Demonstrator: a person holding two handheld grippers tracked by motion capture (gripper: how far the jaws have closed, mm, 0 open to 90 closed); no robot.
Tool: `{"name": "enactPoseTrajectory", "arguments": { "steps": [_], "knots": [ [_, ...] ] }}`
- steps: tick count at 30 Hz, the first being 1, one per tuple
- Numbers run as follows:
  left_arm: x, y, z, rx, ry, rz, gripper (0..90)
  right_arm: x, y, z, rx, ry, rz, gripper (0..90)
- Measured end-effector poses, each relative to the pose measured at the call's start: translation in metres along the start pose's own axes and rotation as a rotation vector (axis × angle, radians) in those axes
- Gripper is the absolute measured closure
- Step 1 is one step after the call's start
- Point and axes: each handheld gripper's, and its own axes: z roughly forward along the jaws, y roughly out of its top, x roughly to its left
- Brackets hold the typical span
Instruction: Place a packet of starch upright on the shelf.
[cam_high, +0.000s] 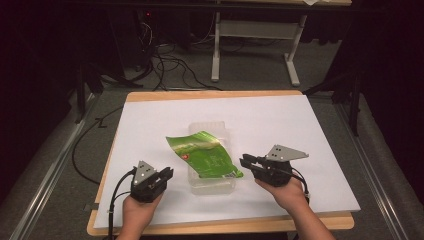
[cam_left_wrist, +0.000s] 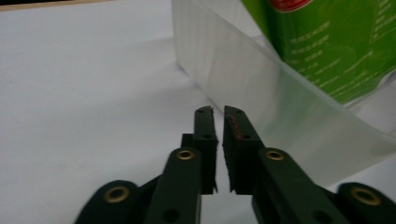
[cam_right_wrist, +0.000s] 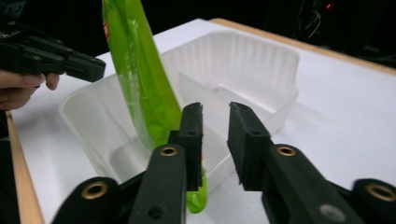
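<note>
Left gripper (cam_high: 165, 176), black, two-jaw, held in the person's left hand (cam_high: 136, 212): jaws nearly together with a thin slit between them, nothing clamped. In the left gripper view its tips (cam_left_wrist: 218, 112) sit just beside the outer wall of the clear rectangular plastic tub (cam_left_wrist: 261, 88), not touching as far as I can tell.

Right gripper (cam_high: 246, 162), black with a grey three-cornered plate on top, held in the right hand (cam_high: 287, 195): jaws apart with a plain gap, holding nothing. In the right gripper view its tips (cam_right_wrist: 215, 109) are at the near corner of the tub (cam_right_wrist: 280, 60), pointing across it; the green pouch's lower edge lies just under the left jaw, contact unclear.

Tub (cam_high: 225, 186): translucent, ribbed walls, with a low divider wall inside splitting it in two compartments. It stands near the middle of the white table sheet (cam_high: 150, 120), between the two grippers, long side running away from the person.

Glossy green flat plastic pouch (cam_high: 205, 154) with a small red mark and white print: lies tilted across the tub, lower end down inside the near compartment, upper end leaning over the tub's left rim and sticking out. In the right gripper view the pouch (cam_right_wrist: 140, 79) stands steeply on edge against the tub's near wall. The far compartment looks empty.

The left gripper (cam_right_wrist: 70, 63) shows beyond the tub's far-left corner in the right gripper view.

The white sheet covers a wooden-edged tabletop (cam_high: 210, 93). Beyond it, a grey carpet floor with black cables (cam_high: 170, 65) and a white table frame (cam_high: 216, 55).
</note>
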Motion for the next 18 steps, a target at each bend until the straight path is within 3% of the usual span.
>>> {"name": "enactPoseTrajectory", "arguments": {
  "steps": [3, 9, 14, 18],
  "knots": [
    [-0.010, 0.002, 0.009, 0.007, -0.014, 0.010, 90.0, 0.005, -0.001, 0.004, 0.046, 0.004, -0.009, 90.0],
    [-0.019, 0.001, 0.021, 0.032, -0.043, 0.013, 90.0, 0.009, -0.005, 0.011, 0.099, 0.000, -0.021, 90.0],
    [-0.025, 0.000, 0.024, 0.032, -0.037, 0.023, 90.0, 0.007, -0.009, 0.013, 0.120, -0.010, 0.003, 90.0],
    [-0.027, 0.001, 0.025, 0.028, -0.043, 0.025, 90.0, 0.008, -0.010, 0.015, 0.132, -0.004, -0.006, 90.0]
  ]
}}
